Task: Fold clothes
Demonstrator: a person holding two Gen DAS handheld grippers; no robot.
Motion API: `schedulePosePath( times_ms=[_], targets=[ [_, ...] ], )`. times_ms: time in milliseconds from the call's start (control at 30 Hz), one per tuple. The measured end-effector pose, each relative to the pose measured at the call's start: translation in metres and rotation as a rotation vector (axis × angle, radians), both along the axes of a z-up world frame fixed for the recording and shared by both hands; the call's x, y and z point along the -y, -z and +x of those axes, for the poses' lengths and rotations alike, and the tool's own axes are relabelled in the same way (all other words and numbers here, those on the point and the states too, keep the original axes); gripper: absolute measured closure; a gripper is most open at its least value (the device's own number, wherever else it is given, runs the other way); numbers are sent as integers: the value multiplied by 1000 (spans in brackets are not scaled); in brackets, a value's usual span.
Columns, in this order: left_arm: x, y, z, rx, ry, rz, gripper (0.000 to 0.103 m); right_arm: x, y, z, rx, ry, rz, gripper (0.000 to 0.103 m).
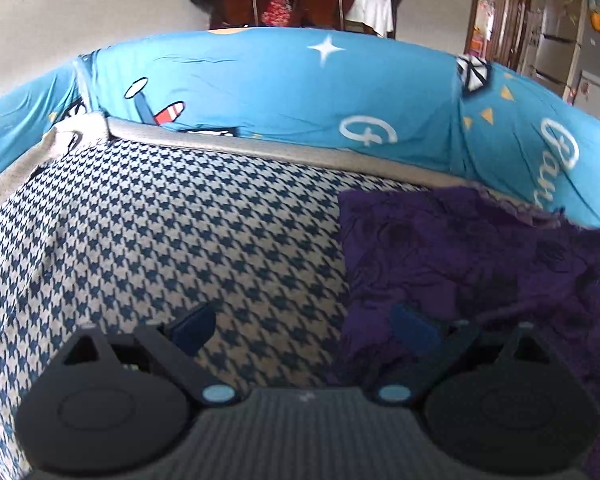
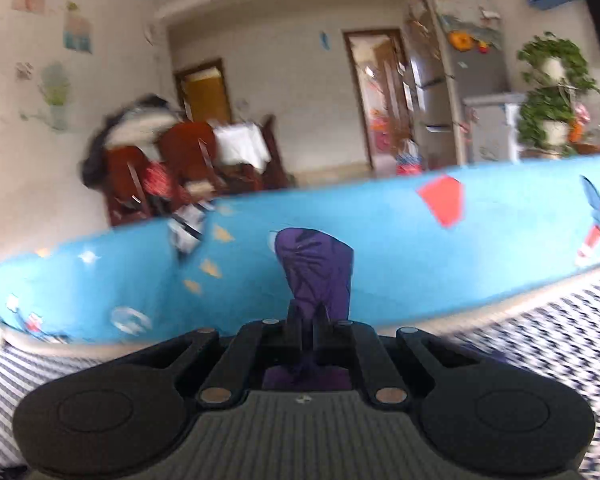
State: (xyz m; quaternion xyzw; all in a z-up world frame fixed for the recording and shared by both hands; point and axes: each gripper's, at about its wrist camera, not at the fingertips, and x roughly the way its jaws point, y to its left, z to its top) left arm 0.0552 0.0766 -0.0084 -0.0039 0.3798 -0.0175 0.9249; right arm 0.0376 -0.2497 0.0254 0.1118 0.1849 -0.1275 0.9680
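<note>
A dark purple garment (image 1: 480,264) with a faint black pattern lies spread over the right part of the houndstooth sofa seat (image 1: 160,240). My left gripper (image 1: 304,330) hovers open just above the garment's left edge, one blue fingertip (image 1: 192,328) over the seat cover and the other over the purple cloth, nothing between them. In the right wrist view my right gripper (image 2: 307,320) is shut on a bunched fold of the purple garment (image 2: 316,272), which sticks up past the fingers in front of the blue sofa back.
A blue cartoon-print cover (image 1: 300,88) drapes the sofa back along the far side. Behind it stand wooden chairs (image 2: 172,168), a white-clothed table (image 2: 240,144), a fridge (image 2: 452,80), potted plants (image 2: 552,92) and a doorway (image 2: 380,96).
</note>
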Motion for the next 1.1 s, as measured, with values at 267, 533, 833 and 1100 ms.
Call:
schedulePosePath(
  times_ms=[267,533,833,1100],
  targets=[
    [26,13,4,-19,28,36,5,61,28,-22,-145,54,117,79],
    [36,20,8,-20,23,59,5,85,26,-37,-138,103,117,77],
    [35,23,13,-15,-3,65,3,82,34,-32,-141,-13,167,77],
    [37,24,22,34,-19,64,2,73,53,-21,-237,-44,178,77]
  ],
)
